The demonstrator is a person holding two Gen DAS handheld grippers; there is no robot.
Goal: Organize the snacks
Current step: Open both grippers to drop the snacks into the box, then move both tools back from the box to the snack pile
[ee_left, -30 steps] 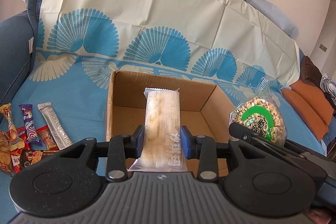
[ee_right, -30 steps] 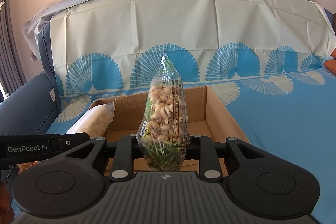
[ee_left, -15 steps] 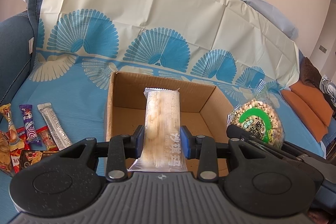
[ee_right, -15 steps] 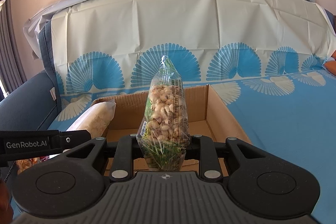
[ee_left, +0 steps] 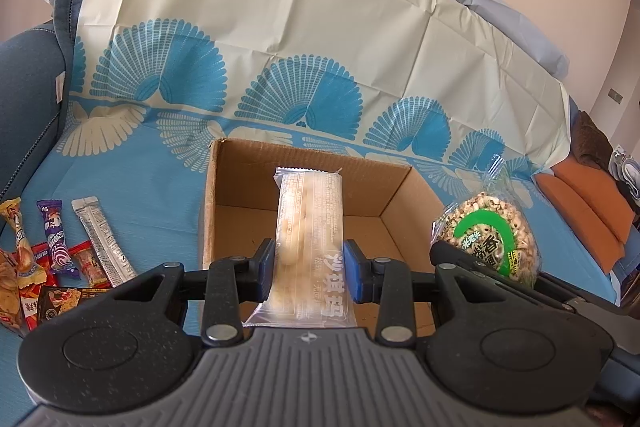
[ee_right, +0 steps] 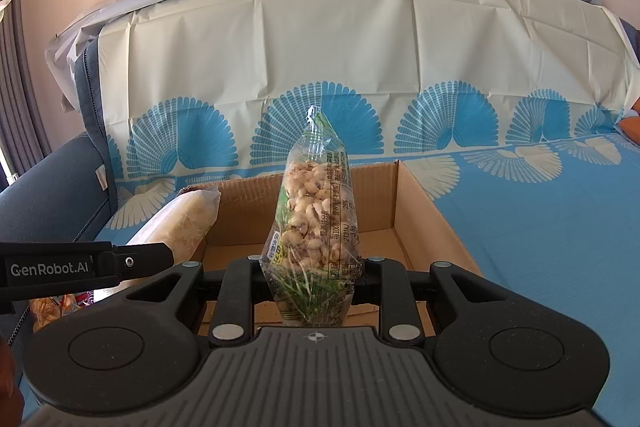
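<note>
Left hand-held gripper [ee_left: 308, 277]: clamped on a pale sachima bar [ee_left: 309, 227], held over the open cardboard box [ee_left: 208, 211].
Right hand-held gripper [ee_right: 312, 273]: clamped on a clear puffed-rice cake bag [ee_right: 314, 223]; its pads hidden behind the bag.
Loose snacks [ee_left: 52, 247]: left of the box, partly cut off.

Clear-wrapped pastry bar [ee_left: 310, 227] and round puffed-rice cake bag [ee_right: 316, 219] above open cardboard box [ee_left: 394, 211].

Left gripper [ee_left: 308, 277] clamped – right gripper [ee_right: 312, 273] too.

"genrobot.ai" — left gripper [ee_right: 168, 259], "沙琪玛" — pastry wrapper [ee_left: 310, 227]
</note>
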